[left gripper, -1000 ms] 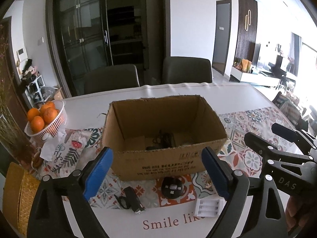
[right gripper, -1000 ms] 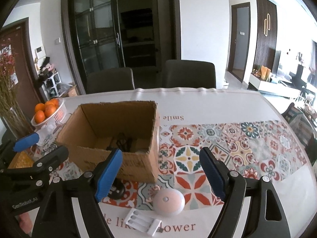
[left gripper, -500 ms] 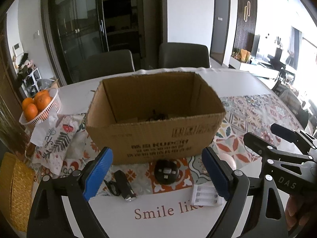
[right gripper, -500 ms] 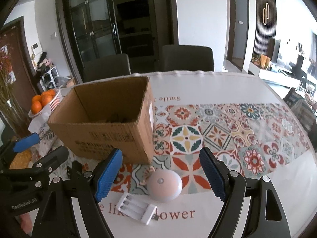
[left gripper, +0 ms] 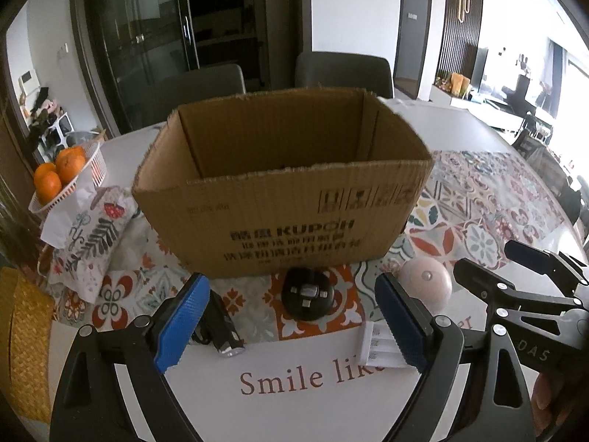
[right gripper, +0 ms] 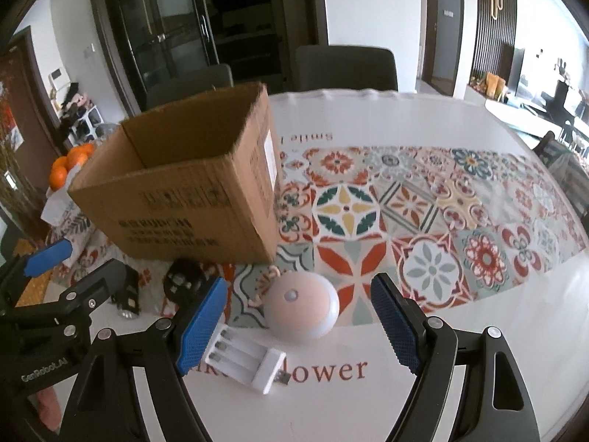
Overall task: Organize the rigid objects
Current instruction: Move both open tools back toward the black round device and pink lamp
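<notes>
1. Dining room, dark glass cabinet and two grey chairs behind; white worktop with a patterned tile runner across it.
2. Cardboard box, open-topped, stood on the runner; its floor was hidden behind the near wall, so any contents could not be told.
3. Four loose items lay in front of the box, outside it: black flashlight at the left; black round plug adapter just before the box wall; pink dome night light with a cord, beside the box's right corner; white battery charger nearest the viewer.
4. Left gripper: jaws released and wide, nothing between them; it hung above the flashlight and adapter, touching neither.
5. Right gripper: jaws released, nothing pinched; the night light sat framed between them but apart from both pads.
6. Bystanders: basket of oranges and a printed cloth at the left.
7. Progress, as judged: all four visible items were left to box; likely first picks were the night light for the right, the flashlight or adapter for the left.
</notes>
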Tool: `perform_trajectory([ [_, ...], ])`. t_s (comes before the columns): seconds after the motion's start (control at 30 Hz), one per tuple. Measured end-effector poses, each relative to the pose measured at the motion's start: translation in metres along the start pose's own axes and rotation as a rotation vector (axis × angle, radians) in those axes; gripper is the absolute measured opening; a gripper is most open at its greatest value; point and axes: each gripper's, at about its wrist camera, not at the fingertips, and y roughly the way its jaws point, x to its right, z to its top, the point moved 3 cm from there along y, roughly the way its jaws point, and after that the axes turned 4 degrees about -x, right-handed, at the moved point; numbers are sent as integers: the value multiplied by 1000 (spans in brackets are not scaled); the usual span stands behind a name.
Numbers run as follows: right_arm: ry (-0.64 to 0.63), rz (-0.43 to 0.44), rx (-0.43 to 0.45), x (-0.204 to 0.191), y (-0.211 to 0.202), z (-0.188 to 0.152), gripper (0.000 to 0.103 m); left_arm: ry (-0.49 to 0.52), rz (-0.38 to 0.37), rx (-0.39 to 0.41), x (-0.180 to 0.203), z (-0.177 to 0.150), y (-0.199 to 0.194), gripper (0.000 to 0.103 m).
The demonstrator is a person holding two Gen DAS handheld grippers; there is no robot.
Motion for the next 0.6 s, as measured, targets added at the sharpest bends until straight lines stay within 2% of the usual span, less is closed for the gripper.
perform_trajectory([
  [0.6,-47,-29,-137,2,39,-36,81,-2,-11,-116,4,-39,43,92],
])
